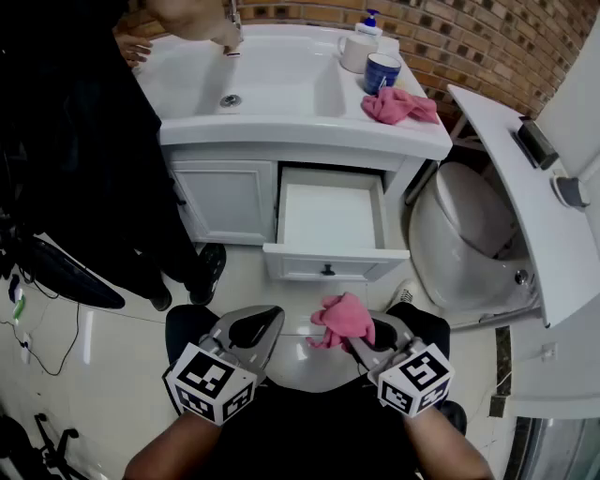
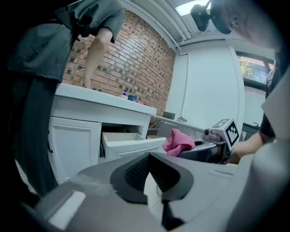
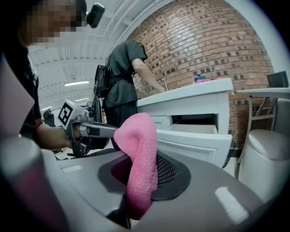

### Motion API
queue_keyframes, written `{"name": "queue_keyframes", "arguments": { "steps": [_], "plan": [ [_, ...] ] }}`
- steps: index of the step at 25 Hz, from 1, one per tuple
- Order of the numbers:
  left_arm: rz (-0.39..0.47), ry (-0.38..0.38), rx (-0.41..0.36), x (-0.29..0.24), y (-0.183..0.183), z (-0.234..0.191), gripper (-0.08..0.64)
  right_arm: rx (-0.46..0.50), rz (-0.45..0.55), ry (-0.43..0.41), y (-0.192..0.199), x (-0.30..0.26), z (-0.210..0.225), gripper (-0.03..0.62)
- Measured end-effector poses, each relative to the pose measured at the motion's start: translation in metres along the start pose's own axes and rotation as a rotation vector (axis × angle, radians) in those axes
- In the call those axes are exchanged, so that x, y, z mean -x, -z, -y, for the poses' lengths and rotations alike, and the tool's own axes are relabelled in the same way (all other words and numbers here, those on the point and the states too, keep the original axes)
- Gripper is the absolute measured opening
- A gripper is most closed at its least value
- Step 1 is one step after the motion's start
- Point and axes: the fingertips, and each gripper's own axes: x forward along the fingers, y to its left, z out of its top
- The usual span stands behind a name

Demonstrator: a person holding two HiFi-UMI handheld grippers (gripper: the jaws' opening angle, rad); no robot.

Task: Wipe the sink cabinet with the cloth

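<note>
The white sink cabinet (image 1: 225,197) stands ahead of me with its middle drawer (image 1: 328,217) pulled open and nothing in it. My right gripper (image 1: 364,330) is held low over the floor in front of that drawer, shut on a pink cloth (image 1: 342,316) that bunches up above its jaws; the right gripper view shows the cloth (image 3: 141,154) draped between the pads. My left gripper (image 1: 265,321) hovers beside it at the left, shut with nothing held (image 2: 148,156). A second pink cloth (image 1: 399,105) lies on the countertop at the right.
Another person in dark clothes (image 1: 84,141) stands at the cabinet's left with a hand (image 1: 202,23) at the tap. A white cup (image 1: 356,52) and a blue mug (image 1: 381,71) sit on the counter. A toilet (image 1: 459,234) and a white shelf (image 1: 525,187) are at the right.
</note>
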Motion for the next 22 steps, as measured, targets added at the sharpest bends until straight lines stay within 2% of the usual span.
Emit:
{"name": "queue_keyframes", "arguments": {
  "steps": [6, 15, 18, 22],
  "plan": [
    [-0.010, 0.001, 0.019, -0.016, 0.010, -0.017, 0.006, 0.036, -0.075, -0.051, 0.028, -0.075, -0.001, 0.081],
    [-0.030, 0.010, 0.062, -0.014, 0.022, -0.025, 0.006, -0.067, -0.143, -0.093, 0.080, -0.178, 0.014, 0.081],
    [-0.039, 0.023, 0.077, -0.009, 0.023, -0.020, 0.006, -0.092, -0.206, -0.076, 0.106, -0.197, 0.028, 0.081],
    [-0.034, 0.014, 0.073, -0.005, 0.018, -0.022, 0.006, -0.142, -0.220, -0.023, 0.112, -0.197, 0.051, 0.081]
  ]
}}
